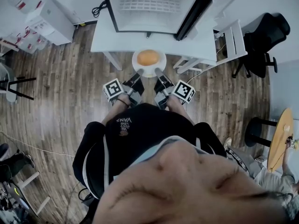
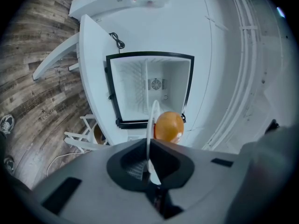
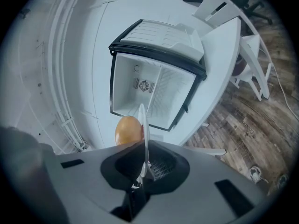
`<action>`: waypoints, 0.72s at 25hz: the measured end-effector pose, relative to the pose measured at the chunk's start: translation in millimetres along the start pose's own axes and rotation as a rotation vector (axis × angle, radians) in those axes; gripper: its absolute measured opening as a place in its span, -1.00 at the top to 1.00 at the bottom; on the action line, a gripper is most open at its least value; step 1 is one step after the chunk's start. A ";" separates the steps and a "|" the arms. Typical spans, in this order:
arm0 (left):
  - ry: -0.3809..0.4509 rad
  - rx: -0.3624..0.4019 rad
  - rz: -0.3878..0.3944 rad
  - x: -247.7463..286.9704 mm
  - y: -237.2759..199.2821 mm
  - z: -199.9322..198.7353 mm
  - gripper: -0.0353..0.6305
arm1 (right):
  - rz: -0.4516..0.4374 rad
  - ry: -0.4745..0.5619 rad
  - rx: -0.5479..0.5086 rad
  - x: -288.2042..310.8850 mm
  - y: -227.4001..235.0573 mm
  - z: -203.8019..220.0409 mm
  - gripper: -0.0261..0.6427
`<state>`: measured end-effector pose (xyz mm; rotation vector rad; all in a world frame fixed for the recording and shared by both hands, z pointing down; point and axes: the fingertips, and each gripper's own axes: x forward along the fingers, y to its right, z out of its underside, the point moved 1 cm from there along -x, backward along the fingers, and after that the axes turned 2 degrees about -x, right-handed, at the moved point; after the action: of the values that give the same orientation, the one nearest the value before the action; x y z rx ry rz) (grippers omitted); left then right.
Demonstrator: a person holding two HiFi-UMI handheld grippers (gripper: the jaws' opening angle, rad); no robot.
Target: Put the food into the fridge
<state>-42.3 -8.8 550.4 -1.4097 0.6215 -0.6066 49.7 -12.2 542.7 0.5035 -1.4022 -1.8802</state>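
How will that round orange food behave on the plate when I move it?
Probably rolls: the round orange food sits loose on the shallow white plate, so a tilt may send it off. The plate looks stiff, but the left gripper and right gripper pinch only its near rim, so it may dip forward.

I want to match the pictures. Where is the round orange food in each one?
Head view: orange food at top middle, on the white plate, below the open fridge.
Left gripper view: food low middle, right of the plate's edge.
Right gripper view: food low, left of the plate's edge.
Shared landmark: the open fridge, in all three.
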 end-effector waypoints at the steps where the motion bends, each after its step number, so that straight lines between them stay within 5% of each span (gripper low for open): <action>1: -0.003 -0.003 0.004 1.3 0.7 -3.3 0.82 | 0.008 0.002 -0.001 2.7 0.6 -1.0 0.86; 18: -0.095 -0.019 0.021 15.8 -0.9 -54.8 0.82 | -0.001 0.096 0.008 51.7 -10.7 -8.0 0.86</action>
<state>-70.3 -58.4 547.4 -1.4396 0.5666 -0.5154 17.7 -54.3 535.6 0.5902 -1.3475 -1.8275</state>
